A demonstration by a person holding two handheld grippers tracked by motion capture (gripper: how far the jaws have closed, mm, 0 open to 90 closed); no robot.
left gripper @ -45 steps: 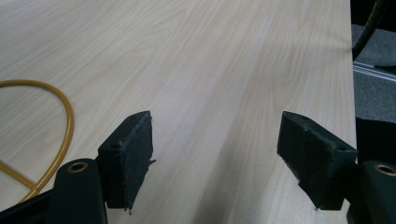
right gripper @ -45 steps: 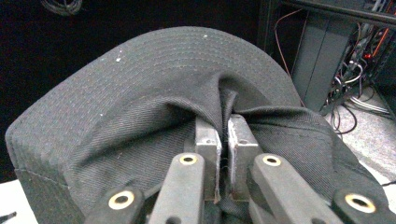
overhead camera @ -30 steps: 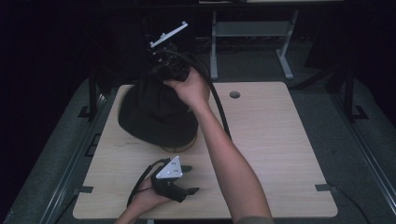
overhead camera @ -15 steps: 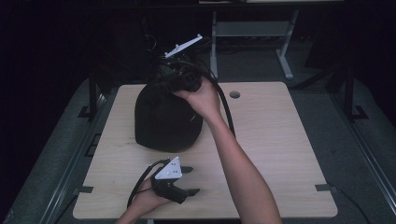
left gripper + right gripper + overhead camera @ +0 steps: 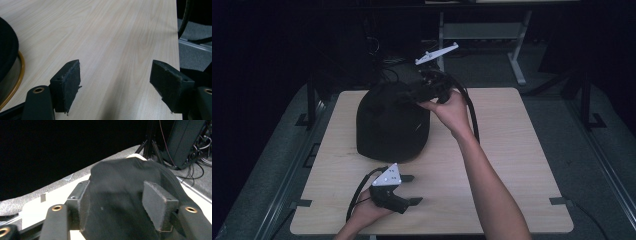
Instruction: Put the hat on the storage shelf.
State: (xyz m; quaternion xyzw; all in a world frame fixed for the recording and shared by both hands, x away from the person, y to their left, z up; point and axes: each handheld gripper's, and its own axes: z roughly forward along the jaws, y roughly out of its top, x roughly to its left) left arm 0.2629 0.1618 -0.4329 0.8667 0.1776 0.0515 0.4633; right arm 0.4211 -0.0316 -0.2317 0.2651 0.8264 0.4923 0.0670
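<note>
1. The left gripper [image 5: 406, 189] lies low over the near left part of the light wooden counter [image 5: 512, 150], held in the person's left hand [image 5: 367, 212]; its grey three-cornered plate faces up.
2. In the left gripper view its fingers [image 5: 67, 85] stand wide apart with nothing but bare counter between them; a thin golden ring [image 5: 18, 75] shows at the left edge under something dark.
3. A black fabric dome [image 5: 392, 125], shaped like a hat, stands on the counter's far left half, just beyond the left gripper.
4. The right gripper [image 5: 414, 95] sits at the dome's top right, held in the right hand [image 5: 452, 110].
5. In the right gripper view its fingers [image 5: 157, 207] pinch a fold of the black fabric between them.
</note>
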